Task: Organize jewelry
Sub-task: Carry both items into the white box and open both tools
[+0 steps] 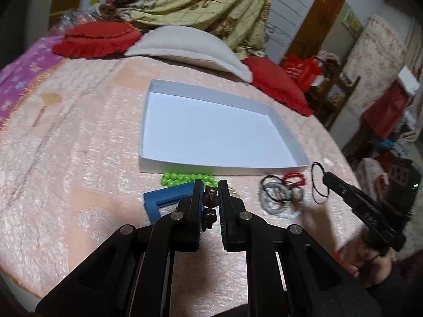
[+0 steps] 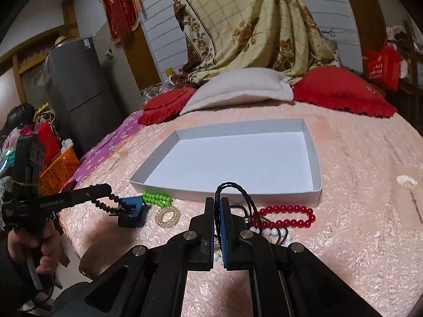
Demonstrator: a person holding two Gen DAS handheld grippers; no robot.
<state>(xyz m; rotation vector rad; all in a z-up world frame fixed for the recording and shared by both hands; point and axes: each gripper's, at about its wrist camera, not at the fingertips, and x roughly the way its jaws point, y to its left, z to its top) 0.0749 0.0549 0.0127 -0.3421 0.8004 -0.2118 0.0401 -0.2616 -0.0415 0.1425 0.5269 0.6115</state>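
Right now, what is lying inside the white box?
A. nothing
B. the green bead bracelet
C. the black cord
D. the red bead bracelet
A: the white box shows only bare floor; the green bead bracelet and red bead bracelet lie on the bedspread in front of it, and the black cord is pinched in the right gripper.

Your right gripper [image 2: 217,203] pinches a black braided cord [image 2: 239,192] that loops up in front of the white tray [image 2: 316,169] — red beads [image 2: 288,215] lie just beyond. At far left, your left gripper [image 2: 105,191] dangles a dark bead string [image 2: 105,204].
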